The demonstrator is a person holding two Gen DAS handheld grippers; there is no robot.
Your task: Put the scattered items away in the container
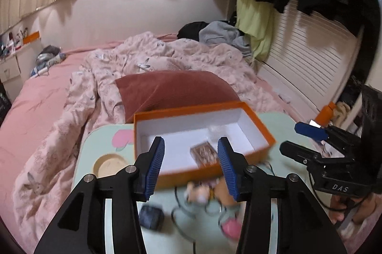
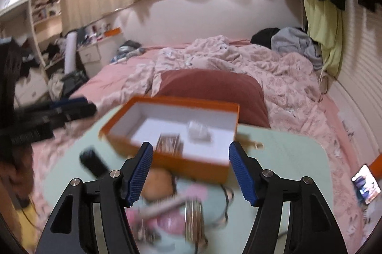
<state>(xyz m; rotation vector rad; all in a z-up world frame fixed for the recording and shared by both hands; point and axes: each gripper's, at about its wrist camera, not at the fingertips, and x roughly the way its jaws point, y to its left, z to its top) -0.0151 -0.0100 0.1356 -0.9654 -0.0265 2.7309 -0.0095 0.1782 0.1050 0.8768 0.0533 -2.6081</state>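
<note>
An orange box [image 1: 260, 125] with a white inside stands on a mint-green table [image 1: 95, 141]. In it lie a brown patterned packet [image 1: 205, 153] and a small clear item [image 1: 216, 132]. My left gripper [image 1: 191, 143] hangs open over the box's near wall, nothing between its fingers. In front of the box lie a small plush figure [image 1: 197, 189], a dark pouch [image 1: 151, 217], a pink item [image 1: 230, 227] and a cable. My right gripper [image 2: 191, 146] is open too, above the box's [image 2: 172, 162] near wall, over a plush [image 2: 157, 184], pink things [image 2: 167, 220] and a ringed metal item [image 2: 194, 218].
The table sits on a bed with a pink sheet and crumpled quilt [image 1: 155, 55]. A dark red pillow [image 1: 172, 89] lies just behind the box. A lit phone [image 2: 366, 183] rests on the bed at right. A round cup recess [image 1: 109, 164] marks the table's left side.
</note>
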